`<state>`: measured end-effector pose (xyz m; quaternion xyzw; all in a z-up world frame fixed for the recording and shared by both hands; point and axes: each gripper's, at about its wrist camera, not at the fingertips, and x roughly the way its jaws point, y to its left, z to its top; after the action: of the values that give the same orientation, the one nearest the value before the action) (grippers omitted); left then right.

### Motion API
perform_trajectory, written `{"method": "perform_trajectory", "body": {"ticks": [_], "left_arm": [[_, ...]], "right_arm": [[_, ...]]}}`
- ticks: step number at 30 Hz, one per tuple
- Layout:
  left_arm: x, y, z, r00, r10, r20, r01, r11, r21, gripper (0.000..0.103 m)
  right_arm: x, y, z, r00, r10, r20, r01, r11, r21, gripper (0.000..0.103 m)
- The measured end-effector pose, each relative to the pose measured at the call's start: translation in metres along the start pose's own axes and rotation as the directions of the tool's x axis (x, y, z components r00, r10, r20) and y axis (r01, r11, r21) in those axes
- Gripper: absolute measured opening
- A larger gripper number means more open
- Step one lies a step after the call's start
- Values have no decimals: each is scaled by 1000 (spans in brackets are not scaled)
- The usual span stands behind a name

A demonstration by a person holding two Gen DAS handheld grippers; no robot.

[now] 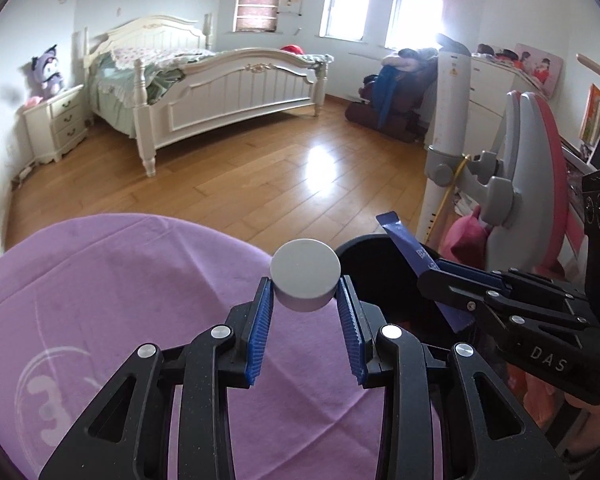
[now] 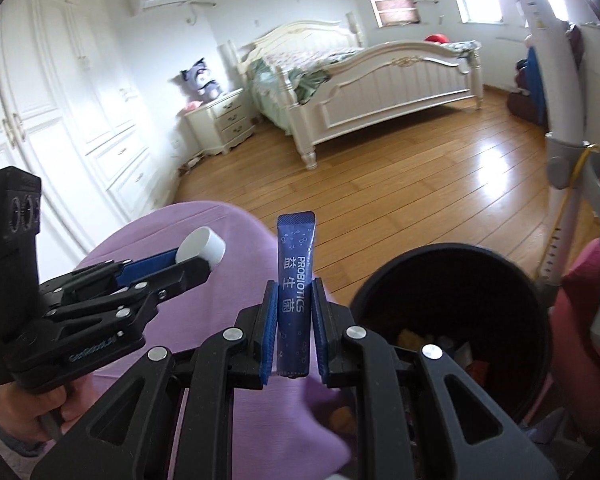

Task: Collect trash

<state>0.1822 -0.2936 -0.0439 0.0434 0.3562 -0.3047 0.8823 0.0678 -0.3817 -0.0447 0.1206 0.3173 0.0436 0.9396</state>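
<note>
Beside the purple tabletop [image 2: 204, 224] stood the black bin [image 2: 452, 304], already holding scraps. The left gripper [image 1: 305, 298] had its fingers pinching a white cap [image 1: 305, 286] above the cloth, just short of the rim. The right gripper [image 2: 295, 312] pinched a blue sachet [image 2: 295, 280] upright, left of the bin mouth. Each load probably needed carrying fully over the opening before release, lest it strike the rim and fall to the floor [image 2: 380, 184].

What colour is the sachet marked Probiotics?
Dark blue with white lettering and small white specks; the sachet shows best in the right wrist view.
</note>
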Motion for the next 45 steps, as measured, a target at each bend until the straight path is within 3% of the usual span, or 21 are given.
{"method": "perform_trajectory", "body": {"ticks": [10,22,38,40,42,45], "left_arm": [[50,-50,15,995,-85,-46,86,996,21,34],[85,-86,25,986,-141,-91,145,989,38,34],[110,-110,38,983,-142,-113,151,986,76,37],[108,-110,38,985,-136,-106,145,986,79,56],[106,-108,39,987,-135,-90,142,987,71,62],[103,-103,40,983,-157,-91,162,986,49,62]], "right_arm": [[5,-52,-1,989,-147,1,147,989,28,17],[12,-96,-10,981,-193,-27,195,977,88,18],[11,-121,-15,968,-247,-42,251,962,110,21],[9,-122,-15,966,-255,-41,259,959,118,34],[3,-123,-15,968,-251,-11,250,959,134,64],[0,-117,-14,966,-259,-3,258,960,113,66]]}}
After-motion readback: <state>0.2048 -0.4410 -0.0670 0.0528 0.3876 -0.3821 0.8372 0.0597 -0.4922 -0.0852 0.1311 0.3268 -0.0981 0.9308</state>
